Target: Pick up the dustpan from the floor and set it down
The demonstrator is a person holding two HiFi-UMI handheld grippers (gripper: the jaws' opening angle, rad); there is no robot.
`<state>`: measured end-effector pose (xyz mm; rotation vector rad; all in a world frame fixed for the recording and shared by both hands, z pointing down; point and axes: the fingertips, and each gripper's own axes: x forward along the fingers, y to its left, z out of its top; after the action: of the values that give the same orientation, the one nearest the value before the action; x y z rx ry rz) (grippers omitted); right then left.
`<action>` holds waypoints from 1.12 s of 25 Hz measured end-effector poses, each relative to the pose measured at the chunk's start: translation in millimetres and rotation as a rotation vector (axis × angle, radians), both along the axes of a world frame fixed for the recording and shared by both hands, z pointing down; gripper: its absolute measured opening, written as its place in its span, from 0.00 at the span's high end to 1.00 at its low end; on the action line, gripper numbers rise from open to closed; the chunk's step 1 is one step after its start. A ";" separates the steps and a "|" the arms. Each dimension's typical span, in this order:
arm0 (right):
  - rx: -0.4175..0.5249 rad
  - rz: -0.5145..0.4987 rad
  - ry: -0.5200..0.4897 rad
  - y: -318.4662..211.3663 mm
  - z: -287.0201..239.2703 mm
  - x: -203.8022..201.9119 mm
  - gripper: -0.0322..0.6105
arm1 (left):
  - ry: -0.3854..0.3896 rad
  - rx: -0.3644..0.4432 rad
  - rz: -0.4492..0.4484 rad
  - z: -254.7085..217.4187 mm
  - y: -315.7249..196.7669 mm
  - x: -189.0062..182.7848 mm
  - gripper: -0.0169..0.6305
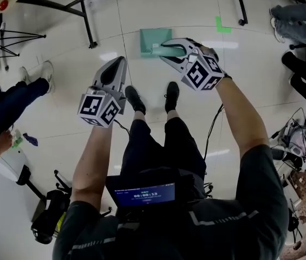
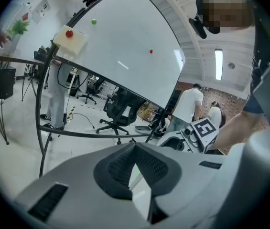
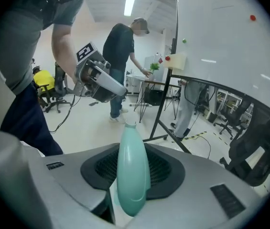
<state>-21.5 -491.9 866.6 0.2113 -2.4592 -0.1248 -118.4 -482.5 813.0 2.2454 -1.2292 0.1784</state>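
The teal dustpan (image 1: 151, 40) hangs tilted over the white floor in front of my feet. My right gripper (image 1: 166, 52) is shut on the dustpan's handle (image 3: 132, 171), which sticks up between the two dark pads in the right gripper view. My left gripper (image 1: 121, 60) hovers to the left of the dustpan, apart from it. Its pads meet at the tips (image 2: 135, 147) with nothing between them. The left gripper (image 3: 99, 82) also shows in the right gripper view, and the right gripper's marker cube (image 2: 205, 129) in the left gripper view.
A whiteboard stand's black legs (image 1: 89, 23) stand on the floor just beyond the dustpan. A green tape mark (image 1: 222, 25) lies to the far right. One person stands at the left (image 1: 12, 99) and another at the upper right (image 1: 299, 15). Cables and gear (image 1: 299, 145) crowd the right edge.
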 end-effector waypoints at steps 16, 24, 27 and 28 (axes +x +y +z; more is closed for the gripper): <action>-0.061 0.013 0.066 43.4 42.2 17.2 0.65 | -0.017 -0.068 0.013 31.8 24.8 18.6 0.92; -0.138 -0.009 0.076 70.2 36.9 14.7 0.61 | -0.018 -0.071 0.037 21.8 34.8 19.2 0.92; -0.149 0.012 0.048 72.6 16.4 14.0 0.61 | -0.022 -0.062 0.035 7.4 38.6 18.3 0.92; -0.146 0.023 0.034 71.2 5.3 13.2 0.61 | -0.021 -0.054 0.032 -1.4 38.8 17.2 0.92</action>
<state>-8.3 -420.7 871.9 0.1723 -2.4189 0.0602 -101.2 -443.6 811.6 2.2229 -1.1856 0.2458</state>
